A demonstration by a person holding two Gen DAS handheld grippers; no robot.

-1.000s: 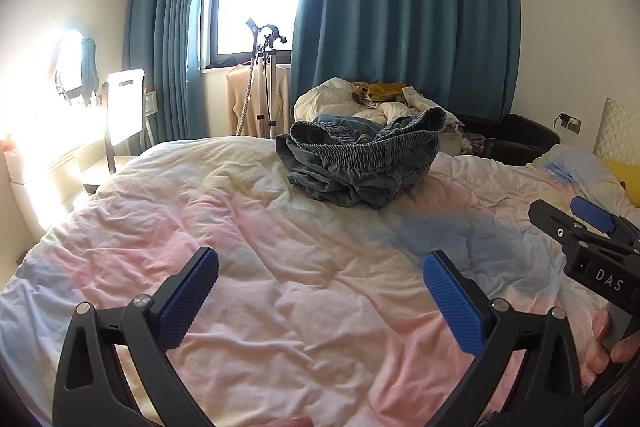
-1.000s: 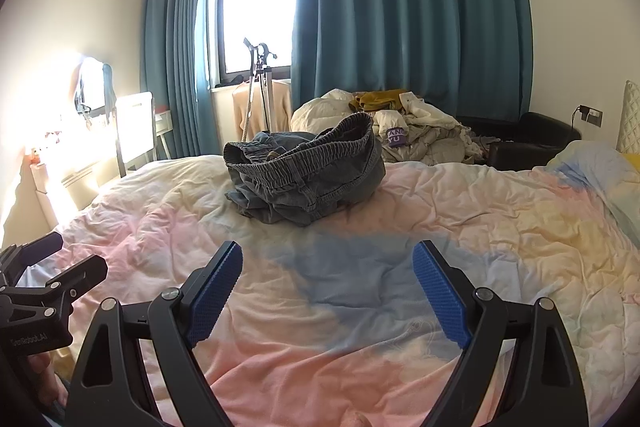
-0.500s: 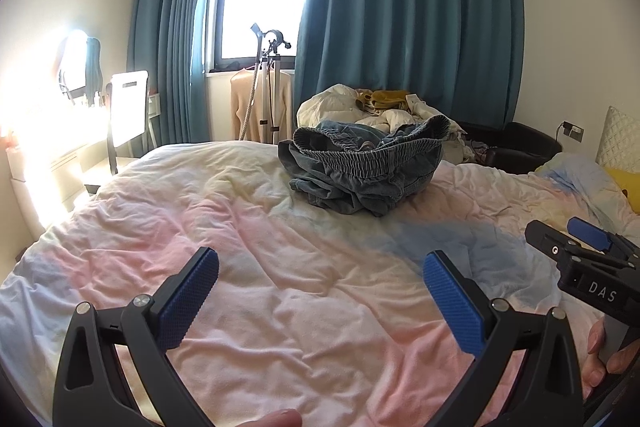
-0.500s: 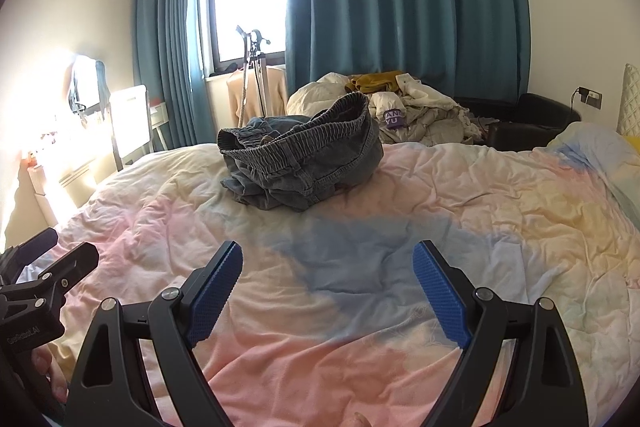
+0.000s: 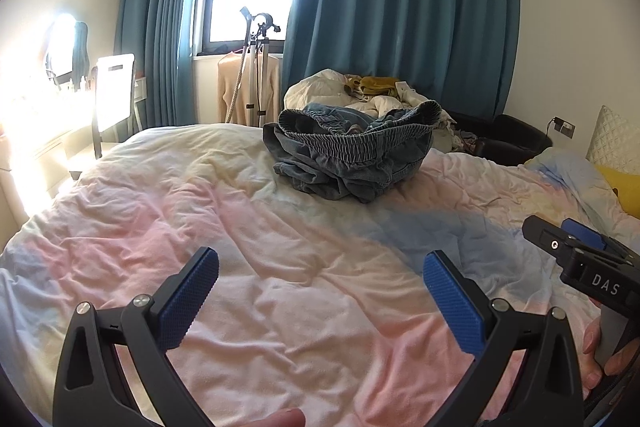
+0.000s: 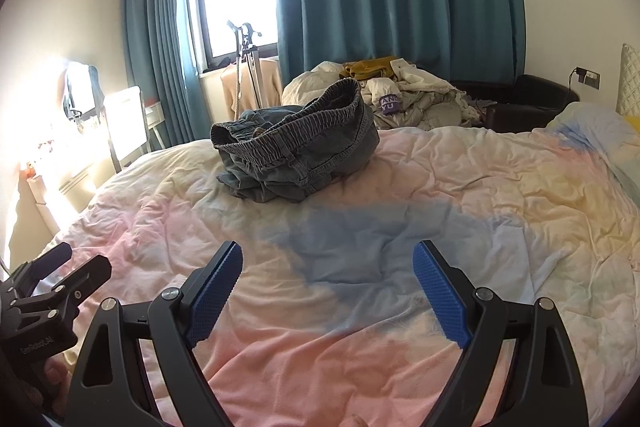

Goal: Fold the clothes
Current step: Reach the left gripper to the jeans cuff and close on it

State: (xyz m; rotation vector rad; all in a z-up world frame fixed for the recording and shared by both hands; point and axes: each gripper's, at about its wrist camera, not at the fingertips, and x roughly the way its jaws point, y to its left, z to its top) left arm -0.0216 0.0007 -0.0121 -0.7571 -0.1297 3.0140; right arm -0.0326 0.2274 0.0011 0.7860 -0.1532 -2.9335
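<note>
- Left tongs: spread wide, nothing between the pads, hovering over the bed.
- Right tongs: likewise wide open and empty, beside my left unit.
- Denim garment: crumpled in a heap on the far middle of the bed, elastic waistband uppermost, well apart from both tongs.
- Risk: I judge the layers are bunched, so pinching the heap blind could catch several plies and lift a knot instead of one edge.
- Risk: the quilt is soft and creased; a low approach may snag it together with the denim.
- Risk: the laundry pile behind could get dragged in if I overreach.
</note>
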